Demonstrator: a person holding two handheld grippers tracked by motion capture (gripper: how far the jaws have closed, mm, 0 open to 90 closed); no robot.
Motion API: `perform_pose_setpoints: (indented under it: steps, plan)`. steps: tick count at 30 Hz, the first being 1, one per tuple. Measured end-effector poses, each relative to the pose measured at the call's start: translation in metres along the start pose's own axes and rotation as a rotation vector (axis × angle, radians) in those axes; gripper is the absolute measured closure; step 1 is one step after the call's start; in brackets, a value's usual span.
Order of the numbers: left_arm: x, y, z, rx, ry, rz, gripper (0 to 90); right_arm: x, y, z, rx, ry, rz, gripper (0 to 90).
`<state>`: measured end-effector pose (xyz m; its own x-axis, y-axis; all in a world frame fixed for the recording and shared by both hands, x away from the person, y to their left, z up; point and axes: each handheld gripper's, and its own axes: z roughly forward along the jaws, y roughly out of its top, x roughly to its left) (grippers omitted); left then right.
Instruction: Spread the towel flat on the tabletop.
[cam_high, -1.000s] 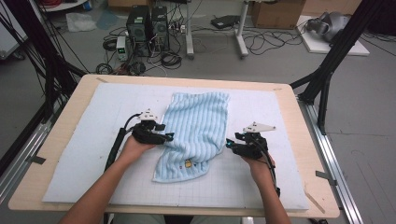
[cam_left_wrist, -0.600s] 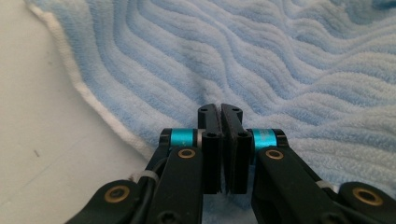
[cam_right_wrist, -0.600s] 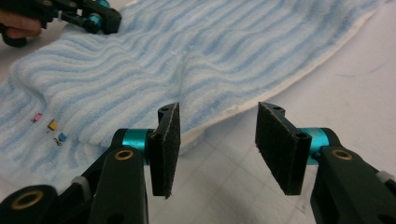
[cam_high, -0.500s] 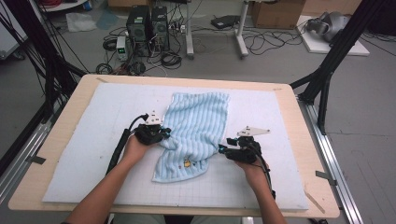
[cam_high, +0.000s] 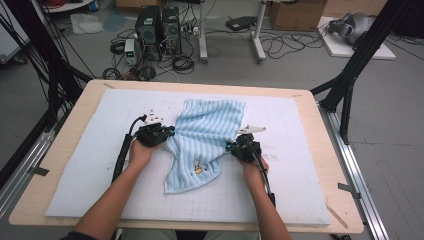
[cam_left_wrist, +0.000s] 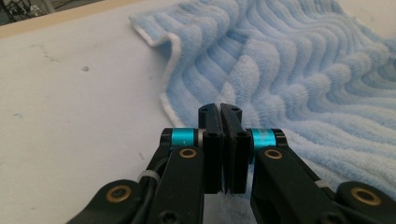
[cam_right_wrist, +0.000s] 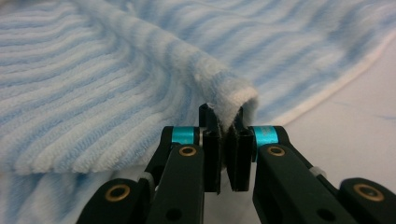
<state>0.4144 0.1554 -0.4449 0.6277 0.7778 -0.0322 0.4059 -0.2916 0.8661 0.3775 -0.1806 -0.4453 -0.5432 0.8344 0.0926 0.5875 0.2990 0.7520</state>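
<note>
Blue ribbed terry is what I have under both tools. From the high view, the towel lies crumpled near the middle of the white mat on the wooden table, its long side running away from me. My left gripper sits at the towel's left edge and my right gripper at its right edge, the cloth bunched between them; a small yellow mark shows on the towel's near part.

From the left gripper view, the jaws are pressed together with the left gripper at the towel's white-hemmed edge. Cloth lies right behind the tips, but I cannot tell whether any of it is pinched.

From the right gripper view, the right gripper has just been closing, and its jaws now clench a raised fold of the towel, which humps up over the tips. The hemmed edge runs off to the right, onto the mat.
</note>
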Motion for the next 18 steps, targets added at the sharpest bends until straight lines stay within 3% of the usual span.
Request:
perform_pose_setpoints:
  steps: [5, 7, 8, 10, 11, 12, 13, 14, 18]
  plan:
    - [0.0, 0.001, 0.007, 0.002, 0.029, 0.006, 87.3, -0.003, 0.016, 0.01, 0.012, -0.081, -0.072, 85.8]
    - [0.001, 0.003, 0.009, 0.002, 0.036, 0.008, 87.3, -0.004, 0.025, 0.015, 0.023, -0.154, -0.117, 84.7]
    - [0.002, 0.006, 0.01, 0.006, 0.052, 0.019, 87.3, -0.005, 0.027, 0.017, 0.02, -0.162, -0.123, 82.7]
    - [0.003, 0.006, 0.011, 0.0, 0.055, 0.008, 87.3, -0.006, 0.028, 0.019, 0.02, -0.167, -0.117, 80.0]
    - [0.005, 0.007, 0.012, 0.007, 0.057, 0.006, 87.3, -0.01, 0.027, 0.019, 0.001, -0.149, -0.075, 68.2]
    - [0.007, 0.006, 0.011, 0.012, 0.062, 0.003, 87.2, -0.012, 0.026, 0.018, -0.006, -0.13, -0.043, 64.0]
    - [0.009, 0.006, 0.011, 0.012, 0.061, -0.006, 87.2, -0.012, 0.026, 0.018, -0.006, -0.13, -0.043, 64.0]
    - [0.013, 0.004, 0.009, 0.016, 0.064, -0.019, 86.8, -0.013, 0.023, 0.011, -0.035, -0.095, -0.01, 61.1]
    - [0.017, 0.004, 0.005, 0.006, 0.071, -0.034, 85.1, -0.013, 0.021, -0.004, -0.059, -0.056, 0.006, 56.6]
